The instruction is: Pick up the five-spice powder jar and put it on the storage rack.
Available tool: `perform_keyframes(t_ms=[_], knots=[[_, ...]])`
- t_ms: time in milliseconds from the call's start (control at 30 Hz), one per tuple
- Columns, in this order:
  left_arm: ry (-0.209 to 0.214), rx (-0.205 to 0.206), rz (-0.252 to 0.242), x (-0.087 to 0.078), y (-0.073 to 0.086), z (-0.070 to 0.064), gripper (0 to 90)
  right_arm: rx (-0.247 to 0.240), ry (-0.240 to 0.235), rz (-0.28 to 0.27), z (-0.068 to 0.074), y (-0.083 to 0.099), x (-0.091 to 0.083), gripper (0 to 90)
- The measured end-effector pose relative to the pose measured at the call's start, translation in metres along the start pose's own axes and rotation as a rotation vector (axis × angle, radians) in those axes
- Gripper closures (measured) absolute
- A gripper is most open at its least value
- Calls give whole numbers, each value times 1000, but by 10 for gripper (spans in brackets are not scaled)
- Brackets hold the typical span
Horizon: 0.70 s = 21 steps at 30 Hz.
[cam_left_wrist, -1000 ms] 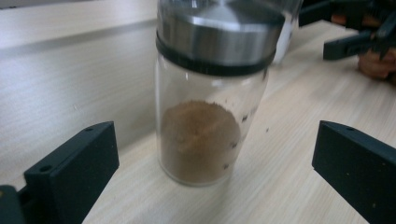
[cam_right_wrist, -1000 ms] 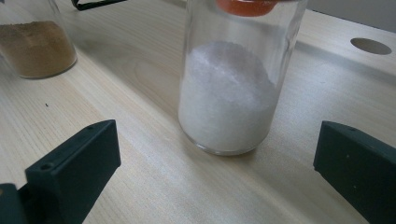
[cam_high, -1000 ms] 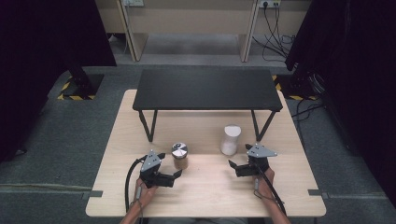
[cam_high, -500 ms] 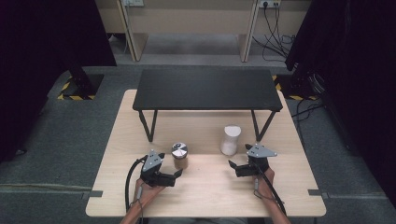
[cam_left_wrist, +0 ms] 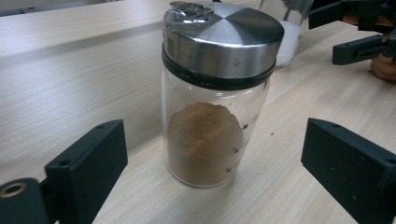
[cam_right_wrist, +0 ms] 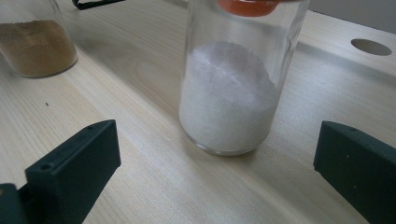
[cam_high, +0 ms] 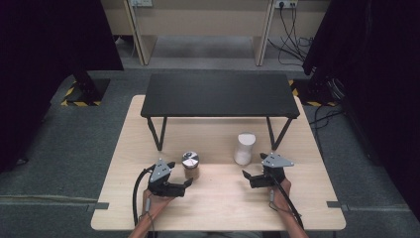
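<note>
Pale wood-grain table (cam_high: 218,208) is carrying a matte black metal shelf (cam_high: 218,94). Standing upright near its front edge is a round glass jar of brown powder (cam_left_wrist: 205,140) with a brushed steel lid; the left gripper (cam_high: 188,183) is sitting just before it, jaws spread apart. The right gripper (cam_high: 246,179), jaws also spread, is facing a glass jar of white granules (cam_right_wrist: 229,102).

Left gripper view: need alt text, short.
A glass jar with a steel lid, part full of brown powder, stands upright on a wooden table between the left tongs' open jaws, untouched. Behind it, a jar of white powder and the right tongs.
</note>
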<state>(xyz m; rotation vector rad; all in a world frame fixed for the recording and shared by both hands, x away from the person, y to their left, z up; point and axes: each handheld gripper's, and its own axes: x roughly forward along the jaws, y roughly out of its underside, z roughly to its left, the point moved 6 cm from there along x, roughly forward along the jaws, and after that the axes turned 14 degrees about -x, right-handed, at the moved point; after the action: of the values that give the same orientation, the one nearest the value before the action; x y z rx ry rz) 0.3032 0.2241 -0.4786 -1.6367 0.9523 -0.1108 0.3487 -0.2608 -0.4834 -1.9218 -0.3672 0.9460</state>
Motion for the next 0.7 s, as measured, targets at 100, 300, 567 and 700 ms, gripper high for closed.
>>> perform_keyframes(t_ms=[100,300,567,700], knots=[[-23,21,-2,2,-3,-5,77,1,-1,0,0,0,0,6],[-30,22,-8,7,-11,-9,84,7,1,-1,0,0,0,6],[-48,30,-1,16,-19,-13,64,6,1,-1,0,0,0,5],[-51,30,-5,22,-23,-14,58,5,2,-1,0,0,0,6]])
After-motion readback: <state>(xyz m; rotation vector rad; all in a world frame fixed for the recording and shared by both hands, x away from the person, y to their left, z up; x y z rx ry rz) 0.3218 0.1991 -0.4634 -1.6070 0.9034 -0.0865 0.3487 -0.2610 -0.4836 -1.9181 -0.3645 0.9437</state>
